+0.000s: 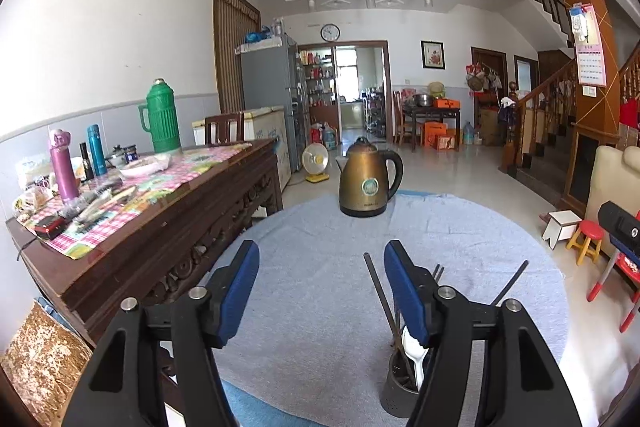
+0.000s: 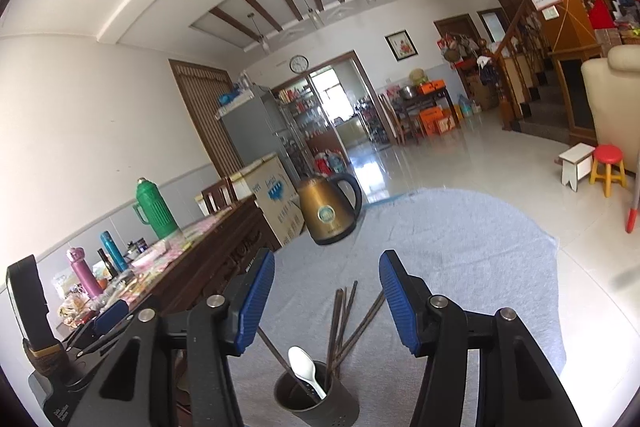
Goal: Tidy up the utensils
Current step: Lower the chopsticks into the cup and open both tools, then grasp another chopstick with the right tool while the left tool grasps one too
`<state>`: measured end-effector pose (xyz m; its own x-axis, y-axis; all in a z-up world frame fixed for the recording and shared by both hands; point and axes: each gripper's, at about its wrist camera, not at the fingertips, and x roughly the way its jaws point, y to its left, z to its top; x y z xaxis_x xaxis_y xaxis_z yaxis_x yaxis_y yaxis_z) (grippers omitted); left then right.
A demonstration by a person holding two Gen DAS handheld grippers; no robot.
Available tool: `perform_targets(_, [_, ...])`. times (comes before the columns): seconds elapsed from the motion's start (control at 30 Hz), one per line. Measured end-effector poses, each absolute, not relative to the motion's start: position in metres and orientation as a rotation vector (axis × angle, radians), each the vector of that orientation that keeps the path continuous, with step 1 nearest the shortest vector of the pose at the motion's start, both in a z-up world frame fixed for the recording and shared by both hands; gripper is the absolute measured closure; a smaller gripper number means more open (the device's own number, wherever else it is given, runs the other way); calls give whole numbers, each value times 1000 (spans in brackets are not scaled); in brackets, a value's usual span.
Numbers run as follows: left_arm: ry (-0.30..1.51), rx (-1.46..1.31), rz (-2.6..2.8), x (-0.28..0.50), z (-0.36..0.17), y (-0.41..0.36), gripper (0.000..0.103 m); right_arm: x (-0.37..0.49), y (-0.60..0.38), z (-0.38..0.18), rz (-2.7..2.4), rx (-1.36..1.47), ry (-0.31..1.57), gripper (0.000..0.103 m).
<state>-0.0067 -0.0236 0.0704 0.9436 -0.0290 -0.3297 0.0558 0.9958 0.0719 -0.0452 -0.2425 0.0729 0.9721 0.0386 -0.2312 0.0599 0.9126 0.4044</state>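
A dark holder point(image 2: 316, 401) was found upright on the cloth-covered bench point(image 2: 460, 247), containing chopsticks point(image 2: 340, 323) and a white spoon point(image 2: 306, 367). Jaws of the left gripper point(image 1: 322, 291) and right gripper point(image 2: 327, 301) were spread wide, grasping nothing.

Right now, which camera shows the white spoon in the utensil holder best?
The right wrist view: the white spoon shows whole, bowl up, inside the utensil holder. In the left wrist view, the left gripper's finger hides part of it.
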Motion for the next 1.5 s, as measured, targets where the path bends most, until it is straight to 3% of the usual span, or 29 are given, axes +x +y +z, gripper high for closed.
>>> perform_targets(0.27, [321, 67, -20, -12, 80, -8, 26, -63, -248, 90, -9, 434, 184, 45])
perform_targets(0.67, [507, -5, 85, 58, 23, 36, 26, -20, -297, 37, -121, 563, 322, 49])
perform_targets(1.17, [808, -28, 93, 149, -77, 59, 26, 102, -362, -99, -76, 801, 762, 58])
perform_targets(1.5, [896, 22, 1, 215, -106, 30, 26, 208, -344, -131, -17, 747, 914, 62])
